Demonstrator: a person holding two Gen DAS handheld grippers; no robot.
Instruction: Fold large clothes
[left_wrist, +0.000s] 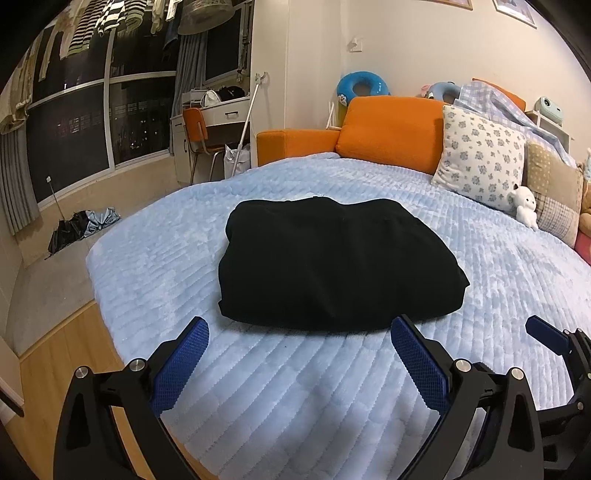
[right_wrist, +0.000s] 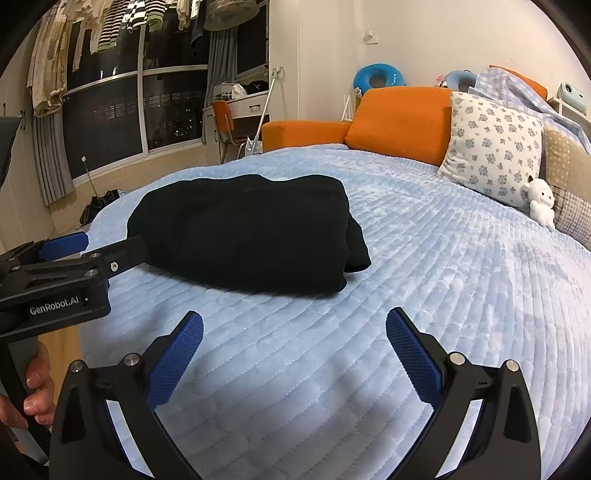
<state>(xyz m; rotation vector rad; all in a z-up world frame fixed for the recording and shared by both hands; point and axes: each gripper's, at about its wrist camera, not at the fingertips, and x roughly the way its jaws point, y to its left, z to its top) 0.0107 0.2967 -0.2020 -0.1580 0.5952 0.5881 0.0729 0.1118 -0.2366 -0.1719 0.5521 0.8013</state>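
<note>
1 black garment, folded into a thick rectangular bundle (left_wrist: 338, 264), lies on the pale blue quilted plush bed cover (left_wrist: 295, 387), about mid-bed. 2 hand-held grippers in view, each with 2 blue textured pads.

Left gripper (left_wrist: 300, 363): fingers spread wide, released, nothing between them; hovers just short of the bundle's near edge.

Right gripper (right_wrist: 294, 360): fingers spread wide, released, empty; over bare cover, bundle ahead and to its left.

Right wrist view: 1 hand (right_wrist: 37, 391) grips the left gripper's handle.

Behind the bed: 1 orange sofa cushion (left_wrist: 391, 129), 1 white floral pillow (left_wrist: 480, 157), 1 small white plush toy (left_wrist: 526, 206).
</note>
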